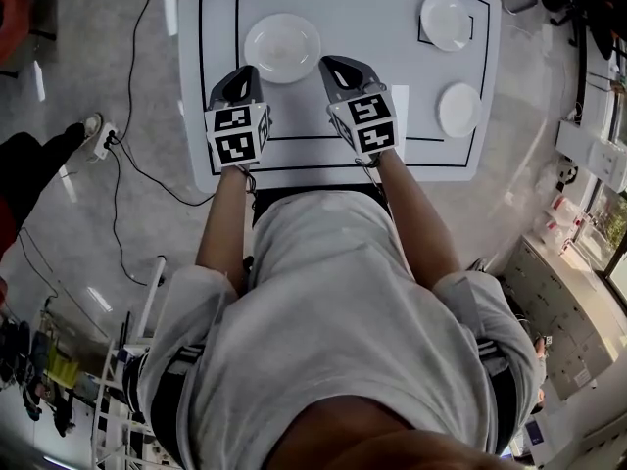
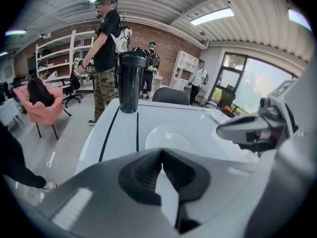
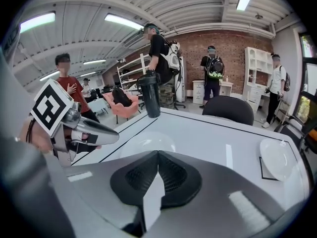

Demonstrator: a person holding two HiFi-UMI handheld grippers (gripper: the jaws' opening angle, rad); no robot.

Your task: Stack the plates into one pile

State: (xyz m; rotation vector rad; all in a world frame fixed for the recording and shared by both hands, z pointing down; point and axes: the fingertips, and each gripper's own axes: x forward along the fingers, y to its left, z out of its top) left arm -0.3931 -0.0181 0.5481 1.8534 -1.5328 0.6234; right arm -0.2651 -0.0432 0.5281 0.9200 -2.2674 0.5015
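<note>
Head view puts the large plate [image 1: 282, 47] on the counter [image 1: 353, 8], just ahead of the left gripper [image 1: 245, 72] and the right gripper [image 1: 331, 66]. Two small plates [image 1: 446, 20] sit well off to the right. Both grippers' fingers are pressed together and empty, so they risk shoving the large plate's rim rather than gripping it.

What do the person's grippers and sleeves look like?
Both the left gripper and the right gripper are grey with dark ribbed pads. Each carries a white cube printed with black square markers. The person wears a light grey short-sleeved shirt.
</note>
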